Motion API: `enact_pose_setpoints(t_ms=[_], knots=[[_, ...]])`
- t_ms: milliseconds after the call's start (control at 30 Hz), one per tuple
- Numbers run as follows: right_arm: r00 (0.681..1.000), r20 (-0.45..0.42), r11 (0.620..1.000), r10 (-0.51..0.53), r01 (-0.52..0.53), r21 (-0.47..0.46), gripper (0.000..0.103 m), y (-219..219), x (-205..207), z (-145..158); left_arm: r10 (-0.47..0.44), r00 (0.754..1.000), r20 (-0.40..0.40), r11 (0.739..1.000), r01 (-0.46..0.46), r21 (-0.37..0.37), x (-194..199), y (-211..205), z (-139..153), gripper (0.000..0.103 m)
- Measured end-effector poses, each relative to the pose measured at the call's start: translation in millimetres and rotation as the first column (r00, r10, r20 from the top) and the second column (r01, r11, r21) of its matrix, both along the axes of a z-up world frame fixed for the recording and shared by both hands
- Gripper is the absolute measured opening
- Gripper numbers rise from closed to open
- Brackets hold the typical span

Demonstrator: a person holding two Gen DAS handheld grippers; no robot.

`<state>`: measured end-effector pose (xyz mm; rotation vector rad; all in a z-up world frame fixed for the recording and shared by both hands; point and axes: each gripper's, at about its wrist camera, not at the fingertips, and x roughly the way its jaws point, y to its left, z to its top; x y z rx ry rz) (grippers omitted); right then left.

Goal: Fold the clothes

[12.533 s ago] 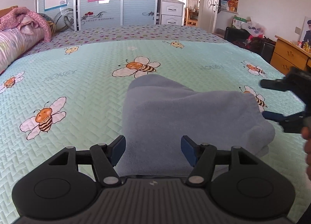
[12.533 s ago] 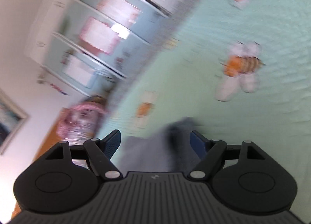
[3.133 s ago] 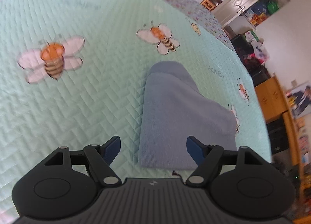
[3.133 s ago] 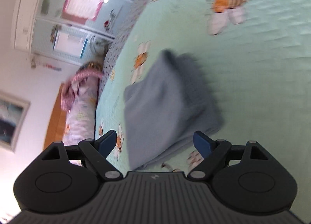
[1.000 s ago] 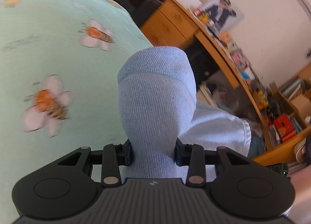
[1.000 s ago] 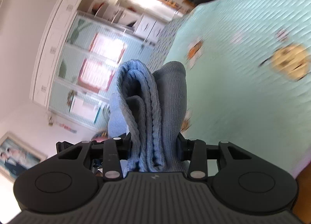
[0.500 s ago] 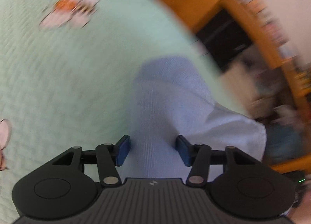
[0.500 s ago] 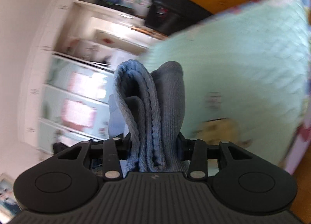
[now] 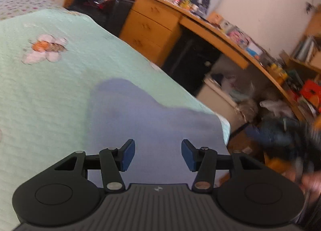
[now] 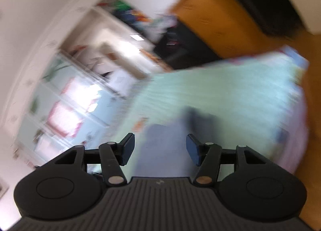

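Clearly the step in hand is the let-go: the folded blue garment (image 9: 152, 118) lies on the green bee-print bedspread (image 9: 50, 90), close to the edge of the bed that faces the wooden desk (image 9: 210, 28). The left gripper (image 9: 157, 154) has its jaws opening, the blue pads apart with cloth showing between them but not pressed. The right gripper (image 10: 159, 149) is opening too, the garment (image 10: 166, 146) lying low between its pads, free of them as far as the blur allows. To do this well, both hands should part fully before drawing back, then lift straight off so no pad drags a layer and spoils the fold. Since the bundle sits near the bed's edge, a nudge inward looks wise.
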<state>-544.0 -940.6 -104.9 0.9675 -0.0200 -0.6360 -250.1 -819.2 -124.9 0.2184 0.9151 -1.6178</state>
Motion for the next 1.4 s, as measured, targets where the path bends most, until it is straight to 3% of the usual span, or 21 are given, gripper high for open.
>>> enact_pose_setpoints(t_ms=[100,200,267,300,333,400,467,600,633,667,700,733,800,833,867,933,1000,1067,1133,1233,1400], knots=[[0.998,0.009,0.998,0.062,-0.062,0.000,0.059,-31,46,-5,-0.009,1.000,-0.016,0.996,0.010,0.090,-12,-9,-31,0.053],[0.994,-0.076,0.987,0.077,-0.065,0.144,0.052,-74,68,-55,0.015,0.999,-0.041,0.994,-0.011,0.110,-9,-4,-49,0.052],[0.999,-0.029,0.972,0.017,-0.010,0.233,0.001,-90,45,-78,0.015,0.999,-0.047,0.995,-0.010,0.102,-10,1,-40,0.052],[1.000,0.020,0.960,-0.018,0.011,0.280,0.001,-96,33,-86,0.002,0.999,-0.038,0.996,0.001,0.084,-12,5,-33,0.052],[0.997,0.052,0.959,-0.051,0.034,0.281,0.005,-94,22,-85,-0.015,1.000,-0.025,0.998,0.017,0.056,-16,8,-26,0.052],[0.995,0.088,0.979,-0.055,0.036,0.203,0.028,-84,19,-63,-0.043,0.999,-0.008,0.999,0.043,0.015,-25,6,-21,0.054],[0.993,0.114,0.980,0.006,-0.029,0.196,0.060,-81,41,-55,-0.070,0.997,0.010,0.997,0.070,0.017,-35,-1,-25,0.054],[0.989,0.058,0.949,0.135,-0.146,0.280,0.064,-98,102,-71,-0.054,0.999,0.005,0.996,0.054,0.071,-38,-6,-49,0.053],[0.993,0.002,0.942,0.116,-0.111,0.316,0.042,-111,105,-82,-0.050,0.999,-0.009,0.997,0.051,0.062,-36,-3,-46,0.053],[0.995,-0.055,0.934,0.089,-0.065,0.352,0.004,-124,106,-93,-0.047,0.999,-0.022,0.997,0.048,0.053,-33,0,-42,0.053],[0.996,-0.069,0.918,0.053,-0.022,0.395,0.002,-134,102,-95,-0.052,0.998,-0.020,0.998,0.053,0.027,-31,5,-35,0.054],[0.998,-0.039,0.925,0.044,-0.026,0.379,0.008,-135,101,-87,-0.052,0.998,-0.022,0.999,0.052,0.005,-28,7,-32,0.054],[0.997,0.035,0.945,0.064,-0.072,0.318,0.034,-132,108,-67,-0.039,0.999,-0.034,0.999,0.039,-0.013,-20,7,-30,0.056],[0.993,0.069,0.952,0.092,-0.108,0.287,0.064,-129,114,-57,-0.029,0.999,-0.046,1.000,0.029,0.007,-17,5,-35,0.056],[0.987,0.095,0.948,0.127,-0.149,0.279,0.077,-126,127,-53,-0.022,0.998,-0.065,0.999,0.024,0.036,-14,0,-43,0.056],[0.979,0.072,0.928,0.192,-0.205,0.311,0.077,-118,157,-61,-0.014,0.996,-0.092,0.997,0.021,0.078,-13,-2,-56,0.056],[0.974,-0.043,0.920,0.224,-0.196,0.339,0.073,-129,173,-75,0.002,0.993,-0.116,0.996,0.009,0.093,-9,3,-59,0.055],[0.967,-0.183,0.936,0.175,-0.106,0.336,0.025,-136,168,-85,-0.008,0.995,-0.099,0.998,0.014,0.059,-6,12,-47,0.055],[0.979,-0.160,0.954,0.124,-0.073,0.292,0.031,-128,145,-75,-0.008,0.998,-0.068,1.000,0.009,0.018,-1,17,-37,0.056],[0.984,-0.102,0.964,0.148,-0.120,0.239,0.066,-84,93,-62,0.024,0.995,-0.097,0.999,-0.021,0.032,14,5,-38,0.056],[0.956,-0.191,0.949,0.222,-0.167,0.269,0.064,-17,53,-79,0.059,0.984,-0.169,0.997,-0.049,0.062,17,10,-41,0.056]])
